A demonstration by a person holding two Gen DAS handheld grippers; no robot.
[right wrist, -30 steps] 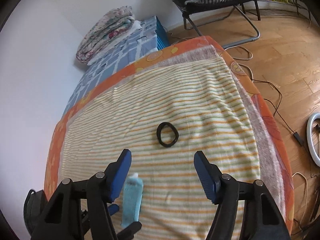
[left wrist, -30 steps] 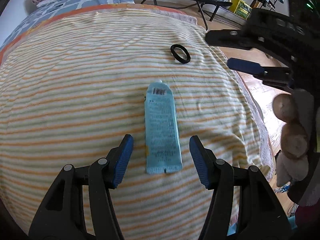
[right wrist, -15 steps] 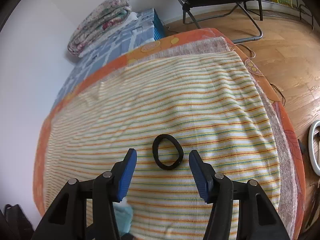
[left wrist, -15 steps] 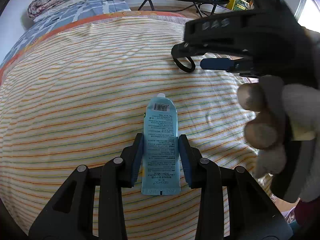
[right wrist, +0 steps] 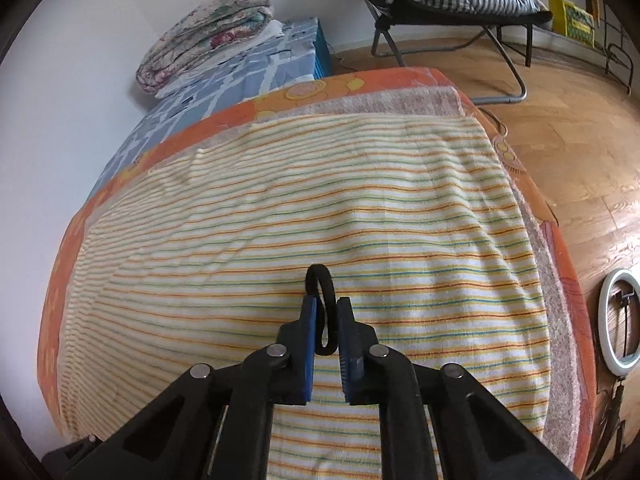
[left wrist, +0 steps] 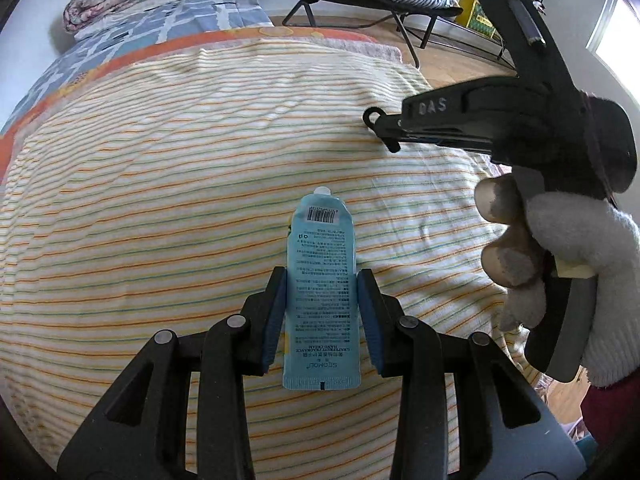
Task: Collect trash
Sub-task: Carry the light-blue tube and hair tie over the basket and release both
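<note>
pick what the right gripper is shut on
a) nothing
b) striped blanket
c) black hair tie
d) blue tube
c: in the right wrist view the right gripper pinches the black hair tie between its blue pads, while the blue tube sits in the left gripper.

Left gripper (left wrist: 322,312): jaws wide apart either side of the blue cream tube (left wrist: 321,300) 1.0 s ago; closed onto the tube's long edges by 0.5 s ago; now clamped on it, blue pads touching both sides, tube flat on the striped blanket (left wrist: 160,200). Right gripper (right wrist: 327,342): open above the black hair tie (right wrist: 325,308) 1.0 s ago; lowered around it, jaws narrowing, at 0.5 s ago; now pinched on the tie, which has gone from a flat ring to a squeezed loop standing on edge between the pads.
</note>
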